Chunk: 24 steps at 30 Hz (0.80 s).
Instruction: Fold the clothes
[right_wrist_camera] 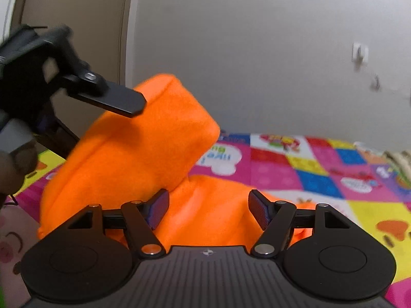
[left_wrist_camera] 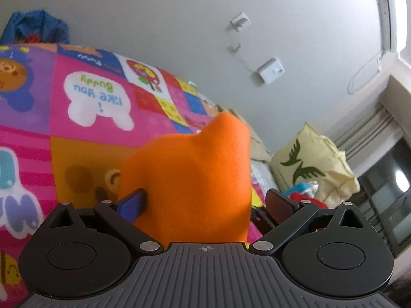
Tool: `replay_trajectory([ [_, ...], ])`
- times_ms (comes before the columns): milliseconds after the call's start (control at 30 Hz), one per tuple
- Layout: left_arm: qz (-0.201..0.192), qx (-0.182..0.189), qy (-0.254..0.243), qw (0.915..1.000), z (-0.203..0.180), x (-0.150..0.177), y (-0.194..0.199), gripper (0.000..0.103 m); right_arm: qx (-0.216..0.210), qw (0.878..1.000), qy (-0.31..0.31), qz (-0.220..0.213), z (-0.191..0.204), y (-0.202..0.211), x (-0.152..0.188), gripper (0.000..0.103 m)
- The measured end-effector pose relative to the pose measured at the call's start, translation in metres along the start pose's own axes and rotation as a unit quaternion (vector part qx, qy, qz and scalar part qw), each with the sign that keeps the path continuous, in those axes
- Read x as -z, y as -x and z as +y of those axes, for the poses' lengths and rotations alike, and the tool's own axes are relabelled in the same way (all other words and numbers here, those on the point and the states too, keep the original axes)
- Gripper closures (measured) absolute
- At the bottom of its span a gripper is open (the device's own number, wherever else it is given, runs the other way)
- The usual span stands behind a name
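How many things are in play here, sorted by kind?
Orange garments: 1, the orange cloth
Patterned play mats: 1, the colourful mat
Handheld tools: 2, left tool and right tool
Yellow bags: 1, the printed bag
Total: 5

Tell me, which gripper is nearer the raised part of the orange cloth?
Left. The left gripper is up against the raised fold of the orange cloth; the right gripper sits lower, open, over the part lying on the mat.
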<state>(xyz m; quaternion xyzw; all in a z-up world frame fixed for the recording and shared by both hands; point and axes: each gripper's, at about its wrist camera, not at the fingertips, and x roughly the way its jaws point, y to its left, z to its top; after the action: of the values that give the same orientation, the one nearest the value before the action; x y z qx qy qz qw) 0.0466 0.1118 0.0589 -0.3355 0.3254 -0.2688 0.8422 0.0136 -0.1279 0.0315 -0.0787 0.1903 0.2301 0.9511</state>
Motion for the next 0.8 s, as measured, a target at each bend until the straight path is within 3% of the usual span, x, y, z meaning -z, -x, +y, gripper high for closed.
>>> replay_trajectory([
  [67,-0.005,0.002,0.001,1.0,-0.001,-0.002,0.003,0.003,0.013,1.0,-0.019,-0.008,-0.011,0.013,0.003,0.03],
  [133,-0.012,-0.003,-0.011,0.9999,-0.004,-0.003,0.007,0.003,0.023,0.993,-0.113,0.015,-0.045,0.019,0.009,0.031],
  [267,-0.012,-0.009,-0.016,0.9998,-0.001,-0.004,0.008,0.003,0.0,0.951,-0.306,0.053,-0.114,0.012,0.029,0.045],
  [367,-0.012,-0.014,-0.006,0.9998,0.005,-0.003,0.007,0.003,-0.021,0.94,-0.331,0.073,-0.123,-0.008,0.036,0.053],
  [467,-0.014,-0.016,0.002,0.9998,0.008,-0.003,0.01,0.003,-0.033,0.957,-0.274,0.092,-0.097,-0.014,0.029,0.057],
  [600,-0.011,-0.015,0.002,0.9998,0.004,-0.005,0.015,0.003,0.014,0.982,-0.131,0.136,-0.059,-0.027,0.032,0.054],
  [633,-0.009,-0.02,0.004,0.9997,0.003,-0.006,0.015,0.003,0.038,0.986,-0.104,0.128,-0.054,-0.022,0.03,0.045],
  [700,-0.004,-0.037,0.009,0.9992,0.0,-0.007,0.014,0.003,0.071,0.993,-0.055,0.075,-0.037,0.001,0.017,0.041],
  [767,0.001,-0.053,0.02,0.9984,0.0,-0.008,0.011,0.003,0.009,1.0,-0.025,0.009,-0.014,0.031,0.009,0.004],
  [800,0.002,-0.06,0.029,0.9978,0.001,-0.01,0.009,0.003,-0.034,0.999,-0.014,-0.008,0.0,0.041,0.009,0.001],
])
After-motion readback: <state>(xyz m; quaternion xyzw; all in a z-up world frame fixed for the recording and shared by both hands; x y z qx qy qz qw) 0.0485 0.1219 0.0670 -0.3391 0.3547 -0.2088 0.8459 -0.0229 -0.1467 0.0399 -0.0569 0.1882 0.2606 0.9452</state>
